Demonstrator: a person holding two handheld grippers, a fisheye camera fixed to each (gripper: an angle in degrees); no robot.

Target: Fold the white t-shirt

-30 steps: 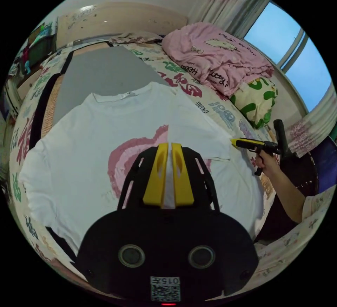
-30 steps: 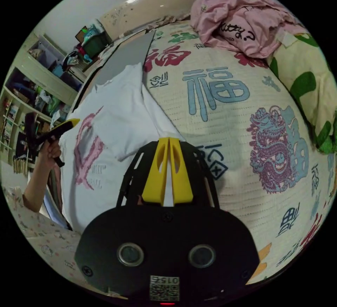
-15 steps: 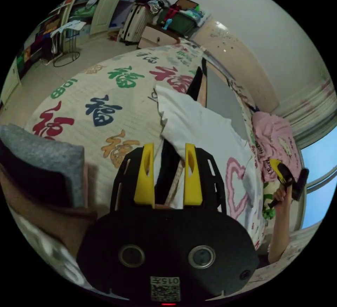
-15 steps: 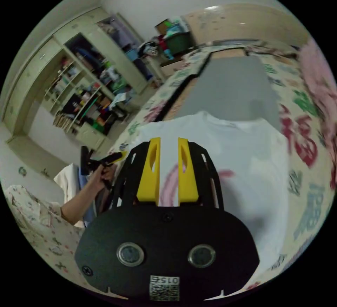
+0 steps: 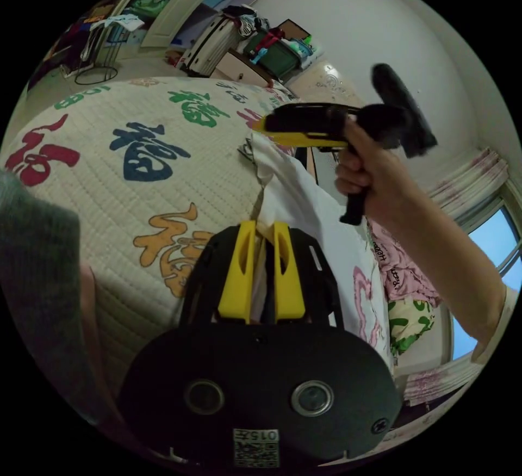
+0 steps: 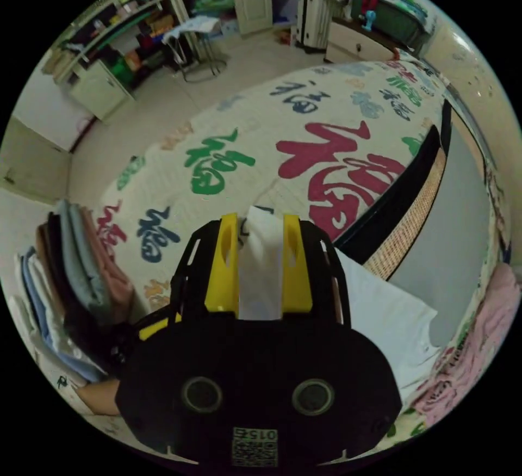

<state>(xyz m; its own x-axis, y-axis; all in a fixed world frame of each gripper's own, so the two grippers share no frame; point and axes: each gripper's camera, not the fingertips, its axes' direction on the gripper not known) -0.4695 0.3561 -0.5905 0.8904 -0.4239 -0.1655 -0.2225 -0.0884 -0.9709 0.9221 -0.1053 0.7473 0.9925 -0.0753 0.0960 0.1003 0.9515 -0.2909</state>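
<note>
Both tongs have swung over to one side edge of the white t-shirt (image 5: 304, 209), which lies spread on the bed (image 5: 136, 171). The left tongs (image 5: 263, 274), parted half a second ago, now clench the shirt's edge; the right tongs (image 6: 260, 264) straddle white cloth, grip uncertain. A sideways fold looks imminent.

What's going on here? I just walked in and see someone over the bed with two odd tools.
A person is folding a white t-shirt on a quilt covered in big printed characters. The left gripper has white cloth between its narrowly parted jaws at one edge. The right gripper is over the far sleeve, jaws wider with cloth between them; whether it grips isn't clear. A pile of folded clothes lies nearby.
</note>
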